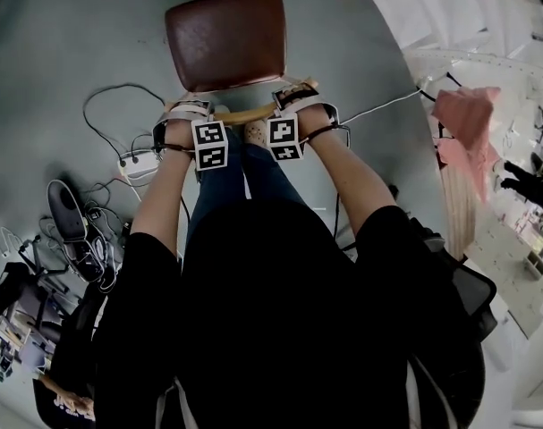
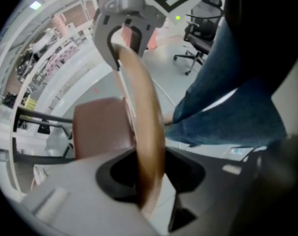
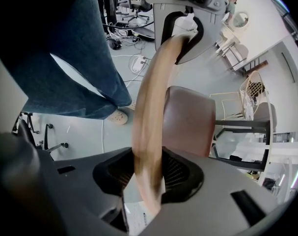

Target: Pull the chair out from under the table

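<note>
My left claw [image 1: 189, 107] and right claw [image 1: 295, 95] are both clenched on the back rail [image 1: 246, 114], which runs crosswise before me (equally near each), the chair's seat [image 1: 226, 38] lying beyond on open floor, so the pull should come straight toward me.

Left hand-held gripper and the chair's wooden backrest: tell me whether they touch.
Touching. The left gripper view shows the wooden backrest running between the jaws of the left hand-held gripper, which grip it from both sides.
</note>
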A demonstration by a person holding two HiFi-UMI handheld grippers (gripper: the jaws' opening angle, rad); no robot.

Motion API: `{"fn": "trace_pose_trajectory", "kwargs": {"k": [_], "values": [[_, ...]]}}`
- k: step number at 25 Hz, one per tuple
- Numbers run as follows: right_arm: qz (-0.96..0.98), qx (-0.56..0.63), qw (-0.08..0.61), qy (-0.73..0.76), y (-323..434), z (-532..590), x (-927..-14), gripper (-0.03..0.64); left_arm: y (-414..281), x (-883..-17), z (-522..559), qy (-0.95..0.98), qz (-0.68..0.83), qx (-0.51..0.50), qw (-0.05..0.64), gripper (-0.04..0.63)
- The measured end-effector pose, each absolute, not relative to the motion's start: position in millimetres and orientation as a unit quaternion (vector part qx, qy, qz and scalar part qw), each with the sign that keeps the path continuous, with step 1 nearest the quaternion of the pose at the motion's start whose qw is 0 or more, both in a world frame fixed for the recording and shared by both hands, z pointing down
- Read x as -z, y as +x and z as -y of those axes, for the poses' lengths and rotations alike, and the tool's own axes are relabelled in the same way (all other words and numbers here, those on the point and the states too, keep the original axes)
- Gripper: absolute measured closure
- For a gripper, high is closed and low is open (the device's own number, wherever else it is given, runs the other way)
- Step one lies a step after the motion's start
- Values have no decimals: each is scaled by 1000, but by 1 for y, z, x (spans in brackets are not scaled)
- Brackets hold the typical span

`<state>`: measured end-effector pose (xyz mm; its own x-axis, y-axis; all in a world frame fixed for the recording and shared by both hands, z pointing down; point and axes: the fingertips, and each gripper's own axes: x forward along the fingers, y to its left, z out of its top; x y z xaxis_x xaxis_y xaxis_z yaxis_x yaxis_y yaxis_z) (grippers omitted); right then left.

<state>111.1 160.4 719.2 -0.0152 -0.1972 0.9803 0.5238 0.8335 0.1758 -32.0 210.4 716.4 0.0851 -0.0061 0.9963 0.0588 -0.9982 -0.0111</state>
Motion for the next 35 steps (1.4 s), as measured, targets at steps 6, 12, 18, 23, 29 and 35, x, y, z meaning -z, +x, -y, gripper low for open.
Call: {"fn": "trace_pose_trajectory", "kwargs": {"k": [6,12,18,23,29,35], "values": [[662,271,686,-134,129,-187,-720,469,-12,-717,-244,-736,11,677,10,448],[671,253,684,-136,137,-216,-716,471,-5,-713,-268,-740,20,672,7,445],[679,220,686,-143,142,-236,-714,470,-1,-709,-280,-746,40,664,7,445],[670,212,697,-144,145,-238,-715,469,2,-709,-283,-752,41,658,6,445],[677,141,715,-102,146,-239,-719,457,5,-710,-284,-764,34,644,-13,417],[691,120,711,-53,143,-233,-712,426,3,-702,-283,-790,33,612,-28,367]]}}
